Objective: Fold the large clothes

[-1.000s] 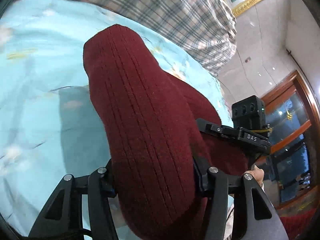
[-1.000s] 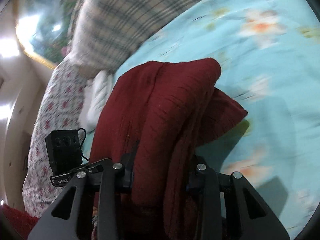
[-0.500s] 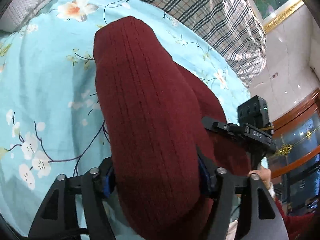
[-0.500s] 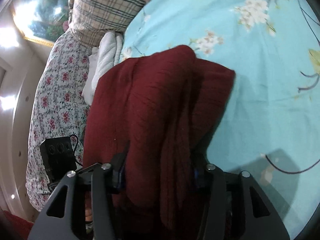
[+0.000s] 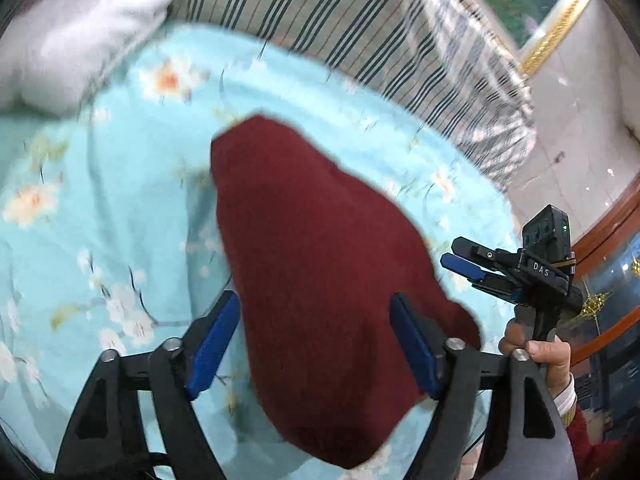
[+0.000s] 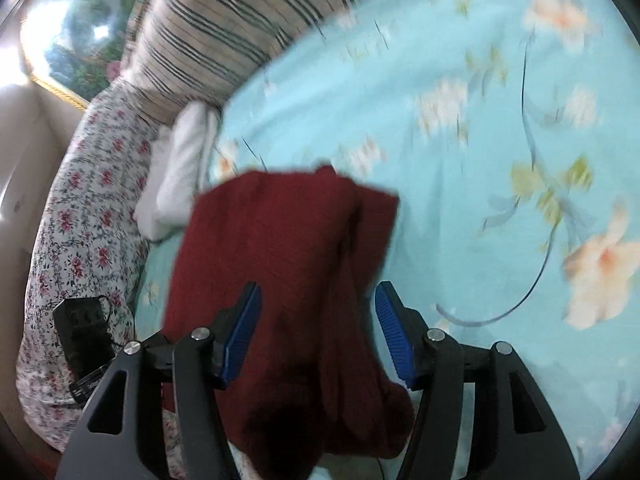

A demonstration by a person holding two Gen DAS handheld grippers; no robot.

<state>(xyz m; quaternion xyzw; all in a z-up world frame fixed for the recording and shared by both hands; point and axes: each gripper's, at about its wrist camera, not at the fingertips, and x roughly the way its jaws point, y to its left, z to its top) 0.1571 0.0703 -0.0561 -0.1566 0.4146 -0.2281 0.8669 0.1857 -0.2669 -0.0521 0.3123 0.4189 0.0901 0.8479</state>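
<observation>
A folded dark red knit garment (image 5: pixel 320 280) lies on the light blue floral bedsheet (image 5: pixel 100 200). My left gripper (image 5: pixel 316 320) is open, its blue pads (image 5: pixel 212 340) apart on either side of the garment. My right gripper (image 6: pixel 318 316) is open too, its blue pads (image 6: pixel 390 328) spread around the garment (image 6: pixel 288 264). The right gripper also shows in the left wrist view (image 5: pixel 476 270), held in a hand at the garment's right side. Both views are motion-blurred.
A plaid pillow (image 5: pixel 360 32) and a white folded cloth (image 5: pixel 72 40) lie at the head of the bed. A floral pillow (image 6: pixel 80 220) lies left in the right wrist view. A wall, a gold-framed picture (image 5: pixel 552 28) and a wooden door frame (image 5: pixel 608 232) stand right.
Both grippers have opened and let go of the red garment, which now lies on the sheet. Both grippers have pulled back a little from it.
</observation>
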